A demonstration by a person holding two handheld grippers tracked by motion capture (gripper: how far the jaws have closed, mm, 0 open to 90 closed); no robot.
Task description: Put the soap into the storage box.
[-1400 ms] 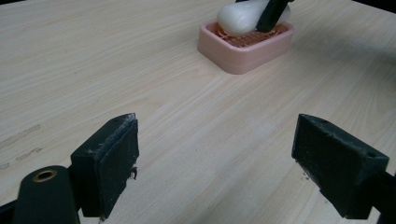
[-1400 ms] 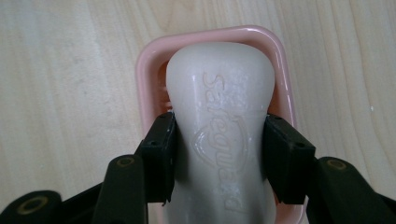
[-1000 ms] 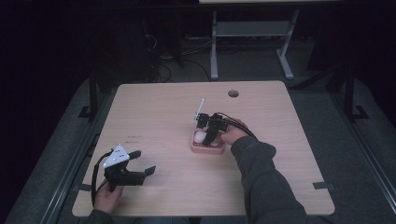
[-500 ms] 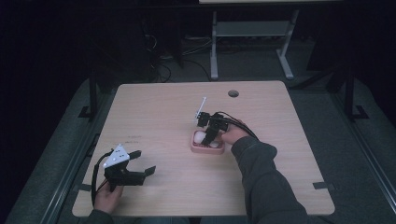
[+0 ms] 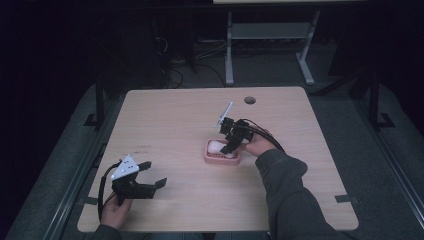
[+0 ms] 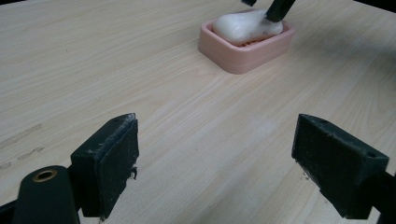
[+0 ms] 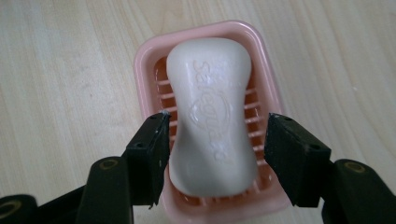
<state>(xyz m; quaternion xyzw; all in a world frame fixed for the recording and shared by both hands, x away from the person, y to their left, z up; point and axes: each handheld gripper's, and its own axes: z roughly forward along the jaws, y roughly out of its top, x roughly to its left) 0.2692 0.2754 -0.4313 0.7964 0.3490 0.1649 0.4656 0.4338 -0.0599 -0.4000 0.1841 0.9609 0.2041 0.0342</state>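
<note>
At the left of the high view, the left hand-held gripper (image 5: 150, 176) rested low over the near corner of the surface (image 5: 170, 125), its jaws spread wide with nothing between them; in its own view only bare wood lay between the two pads. It was well apart from the work and took no part in it.

Toward the middle, slightly right, the pink soap dish (image 5: 221, 152) sat flat on the surface. It held one thing: a white bar of soap (image 7: 212, 114), waisted in shape with raised lettering on top, lying lengthwise on the dish's ribbed floor and reaching nearly from one end wall to the other. Nothing else was in the dish.

Over it was the right hand-held gripper (image 7: 215, 149), pointing down at the near half of the bar. Its jaws had just been opening; the soap lay between them, yet the pads (image 7: 152, 144) stood off its sides with a gap showing on each side, so nothing was held.

Judging by that, the placing looked done: the soap lay settled in its dish and had been let go. What seemed left was only to lift the right gripper clear.
</note>
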